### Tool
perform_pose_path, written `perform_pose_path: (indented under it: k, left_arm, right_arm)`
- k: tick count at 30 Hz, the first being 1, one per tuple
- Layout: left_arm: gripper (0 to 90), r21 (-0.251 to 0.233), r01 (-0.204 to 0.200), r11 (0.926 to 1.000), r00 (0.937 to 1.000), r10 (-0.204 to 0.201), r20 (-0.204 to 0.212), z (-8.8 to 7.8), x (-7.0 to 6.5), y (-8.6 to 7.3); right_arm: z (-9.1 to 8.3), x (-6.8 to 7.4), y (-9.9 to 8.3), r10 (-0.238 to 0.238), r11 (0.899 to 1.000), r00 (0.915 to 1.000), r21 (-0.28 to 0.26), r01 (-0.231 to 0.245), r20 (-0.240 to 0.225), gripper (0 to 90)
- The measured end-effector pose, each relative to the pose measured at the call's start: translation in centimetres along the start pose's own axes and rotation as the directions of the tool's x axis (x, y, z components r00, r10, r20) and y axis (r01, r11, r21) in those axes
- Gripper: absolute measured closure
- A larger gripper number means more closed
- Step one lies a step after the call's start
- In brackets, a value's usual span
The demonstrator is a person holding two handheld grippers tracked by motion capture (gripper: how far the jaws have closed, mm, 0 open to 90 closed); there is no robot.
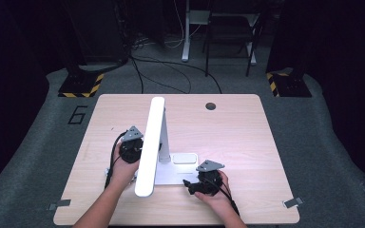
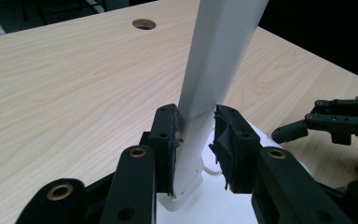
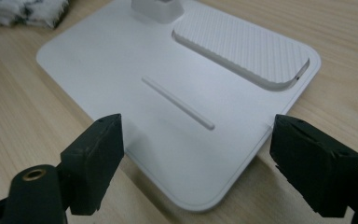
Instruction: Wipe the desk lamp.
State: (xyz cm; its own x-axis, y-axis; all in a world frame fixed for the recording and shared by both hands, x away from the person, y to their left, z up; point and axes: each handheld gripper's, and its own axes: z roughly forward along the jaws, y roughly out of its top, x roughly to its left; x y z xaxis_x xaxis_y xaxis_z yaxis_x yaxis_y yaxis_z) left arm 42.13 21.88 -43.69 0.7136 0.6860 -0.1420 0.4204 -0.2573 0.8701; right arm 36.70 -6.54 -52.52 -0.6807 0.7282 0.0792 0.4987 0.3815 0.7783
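Observation:
A white desk lamp stands on the wooden table. Its long head reaches toward the front edge, over the flat base. My left gripper is shut on the lamp's upright post just above the base, with its pads pressed on both sides. My right gripper is open at the base's front right corner. In the right gripper view its jaws straddle the base plate's rounded corner, apart from it. The plate carries a thin groove and a ribbed pad.
A round cable hole sits near the table's far edge. Metal clips mark the front corners. On the floor beyond lie cables, two hazard-striped stand feet and chair legs. My right gripper appears at the right of the left gripper view.

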Motion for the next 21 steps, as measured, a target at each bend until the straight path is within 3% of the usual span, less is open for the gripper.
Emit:
perform_pose_path:
  k: [2, 8, 13, 21]
  left_arm:
    - [69.1, -0.002, -0.011, 0.9999, 0.9999, 0.011, -0.001, 0.0, 0.1, 0.1]
    - [72.5, -0.010, 0.007, 0.9999, 0.9999, -0.008, -0.012, 0.3, 0.7, 0.0]
    - [72.4, -0.009, 0.033, 0.9994, 0.9993, -0.033, -0.021, 0.7, 1.1, 0.2]
    - [72.4, -0.002, 0.025, 0.9997, 0.9986, -0.025, -0.047, 1.2, 1.7, 0.8]
  right_arm:
    - [0.1, 0.4, -0.1, -0.032, 0.999, 0.9994, 0.031, 0.032, 0.015, 15.4]
    - [0.2, 0.7, -0.1, -0.049, 0.998, 0.9980, 0.031, 0.048, 0.040, 18.8]
    - [0.3, 0.7, 0.1, -0.025, 0.999, 0.9980, 0.024, 0.023, 0.058, 23.2]
    - [0.5, 0.2, 0.3, -0.004, 1.000, 0.9971, 0.011, 0.003, 0.076, 31.4]
